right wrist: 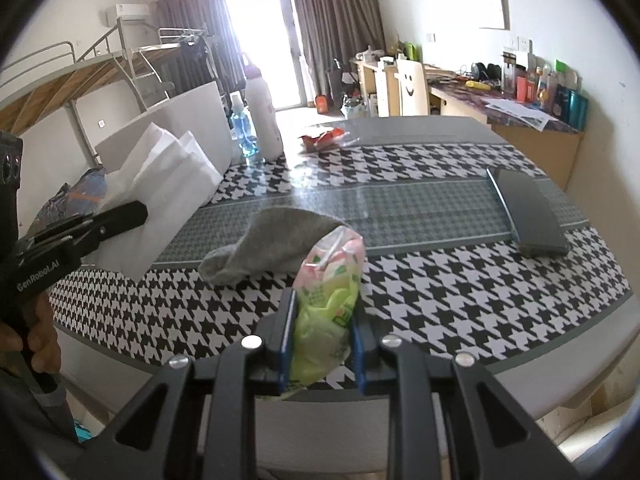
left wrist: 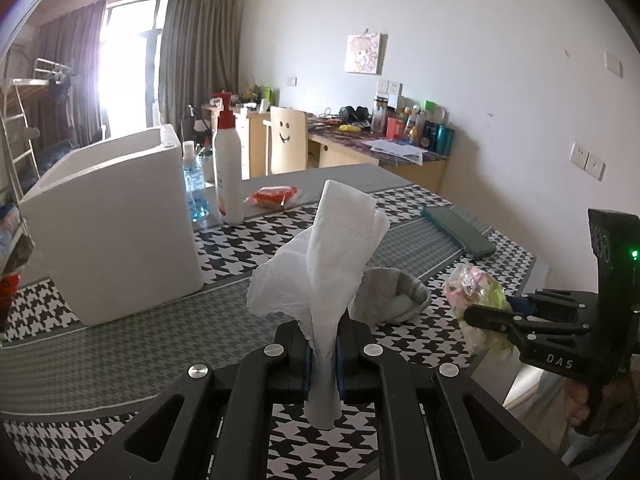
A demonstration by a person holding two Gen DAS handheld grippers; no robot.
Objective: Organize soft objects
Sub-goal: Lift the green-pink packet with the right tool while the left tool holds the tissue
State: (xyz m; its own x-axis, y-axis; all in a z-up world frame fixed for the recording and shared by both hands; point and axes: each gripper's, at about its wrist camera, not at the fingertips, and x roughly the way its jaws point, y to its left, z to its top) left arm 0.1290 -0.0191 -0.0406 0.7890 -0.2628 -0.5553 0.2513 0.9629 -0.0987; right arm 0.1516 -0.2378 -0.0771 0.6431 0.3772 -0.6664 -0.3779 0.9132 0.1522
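Observation:
My left gripper (left wrist: 324,354) is shut on a white tissue (left wrist: 332,256) that stands up from between its pads above the table. The right wrist view shows this gripper (right wrist: 138,214) at the left with the tissue (right wrist: 168,172) in front of the white box. My right gripper (right wrist: 324,320) is shut on a green and pink plastic packet (right wrist: 330,292), held just above the table's near edge. In the left wrist view the right gripper (left wrist: 478,316) holds the packet (left wrist: 476,282) at the right. A grey sock (left wrist: 394,292) (right wrist: 272,240) lies crumpled on the houndstooth tablecloth (right wrist: 440,292) between both grippers.
A white foam box (left wrist: 112,220) (right wrist: 192,116) stands at the table's left. Behind it are a white pump bottle (left wrist: 228,168), a blue bottle (left wrist: 195,188) and a red snack packet (left wrist: 272,196). A dark flat case (left wrist: 460,230) (right wrist: 528,212) lies at the right. A desk and chair stand beyond.

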